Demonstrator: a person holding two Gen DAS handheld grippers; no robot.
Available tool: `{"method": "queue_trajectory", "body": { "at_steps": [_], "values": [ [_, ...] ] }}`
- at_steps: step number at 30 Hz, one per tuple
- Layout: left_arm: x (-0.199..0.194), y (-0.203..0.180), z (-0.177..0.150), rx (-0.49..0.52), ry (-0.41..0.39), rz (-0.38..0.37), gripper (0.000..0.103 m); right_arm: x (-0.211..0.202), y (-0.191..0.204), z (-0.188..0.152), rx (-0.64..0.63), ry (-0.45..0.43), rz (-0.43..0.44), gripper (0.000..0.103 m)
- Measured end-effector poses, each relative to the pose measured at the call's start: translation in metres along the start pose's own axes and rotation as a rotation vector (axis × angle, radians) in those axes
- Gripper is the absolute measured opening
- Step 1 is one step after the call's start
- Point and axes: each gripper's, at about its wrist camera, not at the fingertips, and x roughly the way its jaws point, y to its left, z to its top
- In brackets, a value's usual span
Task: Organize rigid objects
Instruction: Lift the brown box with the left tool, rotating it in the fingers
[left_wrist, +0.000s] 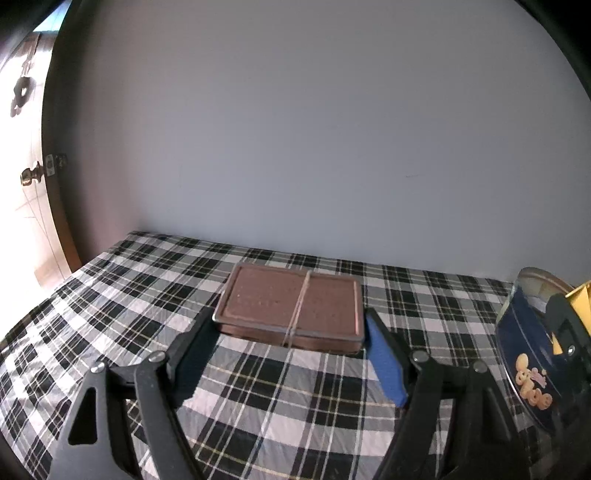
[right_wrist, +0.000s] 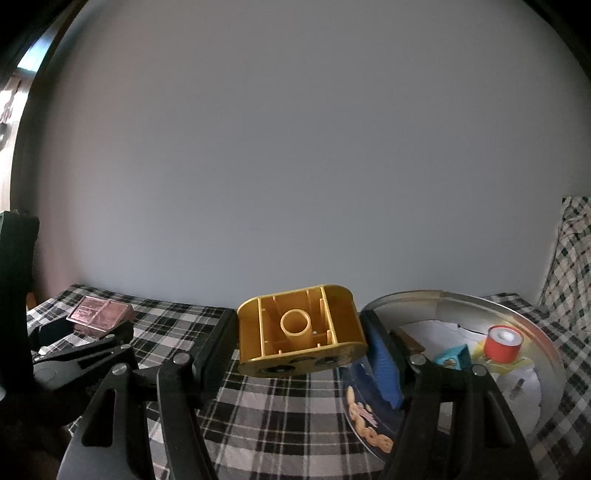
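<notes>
My right tongs (right_wrist: 299, 345) pinch a yellow plastic block (right_wrist: 300, 328) between their pads, its hollow underside with a round central tube turned toward my camera; the block hangs clear above the checked cloth (right_wrist: 288, 413). My left tongs (left_wrist: 290, 341) stand spread wide with nothing between them, their tips on either side of the near edge of a flat brown tin (left_wrist: 291, 306), just short of it; whether the pads touch its sides I cannot tell.

Around the right tongs, at about four o'clock and partly behind the blue-padded finger (right_wrist: 384, 369), sits the open round cookie tin (right_wrist: 369, 424), dark blue with golden biscuit pictures on its wall. Inside it, on white paper, I see a red cylinder (right_wrist: 503, 341) with a white top and a small teal block (right_wrist: 452, 360). That finger hides the tin's near left rim. At nine o'clock in the same view my left tongs reach toward the brown tin, which lies well apart at ten o'clock.

From the left tongs, the brown tin lies flat at twelve o'clock, a thin band (left_wrist: 301, 306) wrapped around its middle. The cookie tin stands at three o'clock. Beyond, a plain pale wall (left_wrist: 314, 129) closes the far edge, and at nine o'clock a door with a brass knob (left_wrist: 31, 176) stands open
</notes>
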Motion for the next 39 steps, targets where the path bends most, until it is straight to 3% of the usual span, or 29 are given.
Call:
{"method": "queue_trajectory", "body": {
  "at_steps": [13,15,17,21,26,28,30,33,37,39],
  "values": [
    [-0.023,-0.017,-0.011,0.022,-0.02,-0.026,0.077,-0.007,0.0,-0.002,-0.026,-0.005,0.003,0.069],
    [-0.026,-0.022,-0.012,0.029,-0.025,-0.034,0.069,-0.008,-0.001,-0.002,-0.03,0.0,0.007,0.069],
    [-0.028,-0.027,-0.013,0.048,-0.034,-0.049,0.053,-0.011,-0.002,-0.003,-0.03,0.0,0.013,0.069],
    [-0.028,-0.033,-0.014,0.071,-0.034,-0.042,0.053,-0.011,-0.002,-0.003,-0.038,0.003,0.018,0.069],
    [-0.007,-0.009,-0.011,-0.012,0.083,-0.097,0.054,-0.011,-0.003,-0.004,-0.032,0.01,0.016,0.069],
    [0.002,0.006,-0.01,-0.045,0.131,-0.1,0.066,-0.007,-0.003,-0.004,-0.031,0.01,0.016,0.069],
    [0.005,0.02,-0.008,-0.087,0.149,-0.114,0.084,-0.008,-0.003,-0.006,-0.034,0.008,0.016,0.069],
    [0.003,0.022,-0.009,-0.097,0.165,-0.168,0.098,-0.011,-0.003,-0.005,-0.039,-0.001,0.022,0.069],
    [0.004,-0.017,-0.022,0.037,0.23,-0.245,0.098,-0.014,-0.006,-0.003,-0.038,-0.013,0.03,0.069],
    [0.0,-0.043,-0.027,0.209,0.221,-0.24,0.098,-0.016,-0.009,-0.002,-0.03,-0.018,0.028,0.069]
  ]
}}
